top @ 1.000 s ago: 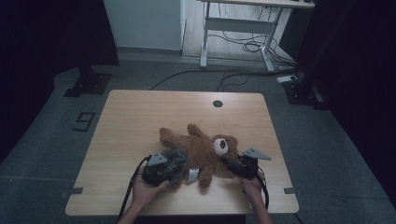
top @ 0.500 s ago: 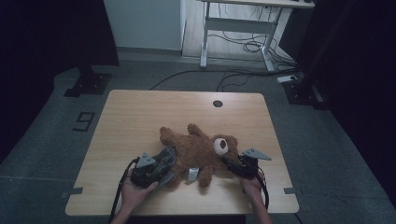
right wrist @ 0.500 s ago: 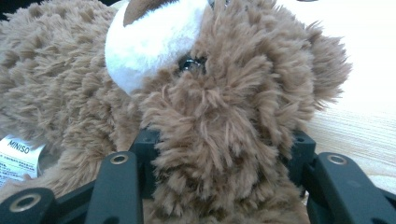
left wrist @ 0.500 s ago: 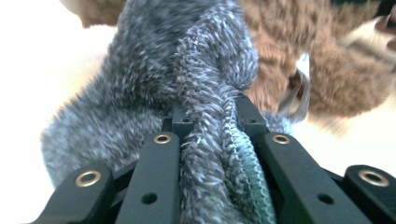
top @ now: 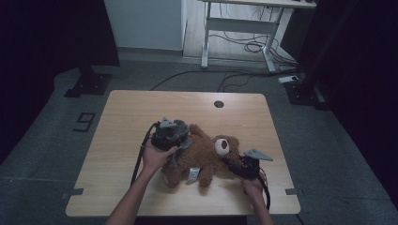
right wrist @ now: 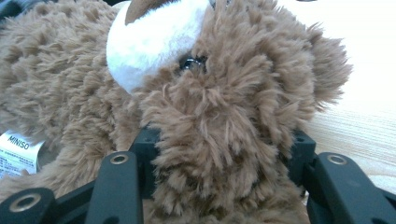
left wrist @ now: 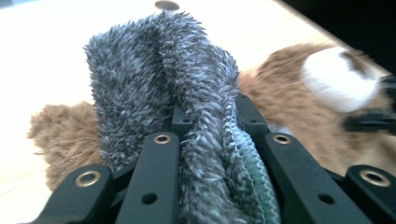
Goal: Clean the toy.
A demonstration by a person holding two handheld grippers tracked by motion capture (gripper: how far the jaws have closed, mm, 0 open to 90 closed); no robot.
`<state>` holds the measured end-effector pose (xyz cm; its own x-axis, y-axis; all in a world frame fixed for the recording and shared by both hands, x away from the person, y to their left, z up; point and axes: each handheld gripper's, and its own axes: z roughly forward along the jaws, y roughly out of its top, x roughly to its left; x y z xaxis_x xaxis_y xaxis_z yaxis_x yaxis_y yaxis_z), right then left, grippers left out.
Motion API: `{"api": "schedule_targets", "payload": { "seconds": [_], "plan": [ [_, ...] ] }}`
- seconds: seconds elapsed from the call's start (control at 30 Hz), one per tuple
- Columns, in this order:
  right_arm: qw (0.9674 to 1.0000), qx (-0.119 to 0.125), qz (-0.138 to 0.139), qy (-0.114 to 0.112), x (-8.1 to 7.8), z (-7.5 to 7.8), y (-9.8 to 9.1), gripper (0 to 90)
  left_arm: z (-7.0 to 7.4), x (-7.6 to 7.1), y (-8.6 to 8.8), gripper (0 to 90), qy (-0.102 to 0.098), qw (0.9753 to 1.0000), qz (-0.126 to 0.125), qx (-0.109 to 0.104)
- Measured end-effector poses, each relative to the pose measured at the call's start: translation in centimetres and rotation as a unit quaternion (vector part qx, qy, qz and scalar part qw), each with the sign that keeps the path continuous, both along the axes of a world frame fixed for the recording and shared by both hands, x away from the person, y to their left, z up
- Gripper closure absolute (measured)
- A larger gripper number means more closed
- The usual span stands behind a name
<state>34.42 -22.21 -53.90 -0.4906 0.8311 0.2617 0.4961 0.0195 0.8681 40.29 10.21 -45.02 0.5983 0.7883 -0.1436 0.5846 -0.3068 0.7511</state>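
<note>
Item: brown teddy bear (top: 202,157), lying lower centre on table (top: 141,108); right gripper (right wrist: 205,186) jaws pinching its head, left gripper (left wrist: 205,154) jaws clamped on grey fleece garment (left wrist: 154,79); dressing apparently unfinished.

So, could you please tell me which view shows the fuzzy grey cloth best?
The left gripper view: the fuzzy grey cloth sits large and sharp there, pinched in the left claw. From the high view it is a small grey scrap on the brown plush bear.

Brown teddy bear (top: 202,157) lying on its back, fluffy grey cloth (left wrist: 187,107) bunched over its body
</note>
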Motion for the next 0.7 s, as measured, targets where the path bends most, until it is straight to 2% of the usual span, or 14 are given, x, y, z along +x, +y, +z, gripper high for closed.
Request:
{"api": "schedule_targets", "payload": {
  "seconds": [0.03, 0.07, 0.2, 0.27, 0.33, 0.43, 0.5, 0.57, 0.6, 0.7],
  "plan": [
    [1.0, 0.0, 0.001, -0.001, 0.0, 0.0, 0.0, 47.2, -0.4, 0.6, 0.3, 74.3, 0.016, 0.9999, 0.005, -0.001],
    [1.0, 0.0, 0.0, -0.001, 0.0, 0.0, 0.1, 47.2, -0.7, 0.8, 0.5, 74.3, 0.022, 0.9997, 0.009, -0.001],
    [1.0, -0.001, 0.0, -0.001, 0.0, 0.1, 0.1, 47.2, -2.0, 1.7, 2.0, 74.4, 0.035, 0.9984, 0.041, 0.015],
    [1.0, -0.001, -0.001, -0.001, 0.0, 0.0, 0.2, 47.2, -2.9, 1.9, 2.9, 74.4, 0.045, 0.9976, 0.049, 0.022],
    [1.0, -0.001, -0.001, -0.001, 0.0, 0.0, 0.2, 47.2, -3.5, 2.0, 3.7, 74.5, 0.049, 0.997, 0.058, 0.017],
    [1.0, 0.0, -0.001, -0.001, 0.0, 0.0, 0.2, 47.2, -4.2, 2.0, 4.8, 74.5, 0.055, 0.9948, 0.074, 0.045],
    [1.0, -0.001, -0.001, -0.001, 0.0, 0.0, 0.2, 47.2, -4.8, 2.0, 5.7, 74.5, 0.064, 0.9935, 0.08, 0.049],
    [1.0, -0.001, -0.001, -0.001, 0.0, 0.0, 0.1, 47.2, -4.7, 1.7, 6.3, 74.4, 0.064, 0.9941, 0.082, 0.032],
    [1.0, -0.001, -0.001, -0.001, 0.0, 0.0, 0.1, 47.2, -4.4, 1.4, 6.4, 74.4, 0.058, 0.9945, 0.082, 0.029],
    [1.0, 0.0, -0.001, -0.001, 0.0, 0.0, 0.1, 47.2, -2.6, 0.3, 6.4, 74.3, 0.025, 0.9967, 0.076, 0.017]
  ]
}}
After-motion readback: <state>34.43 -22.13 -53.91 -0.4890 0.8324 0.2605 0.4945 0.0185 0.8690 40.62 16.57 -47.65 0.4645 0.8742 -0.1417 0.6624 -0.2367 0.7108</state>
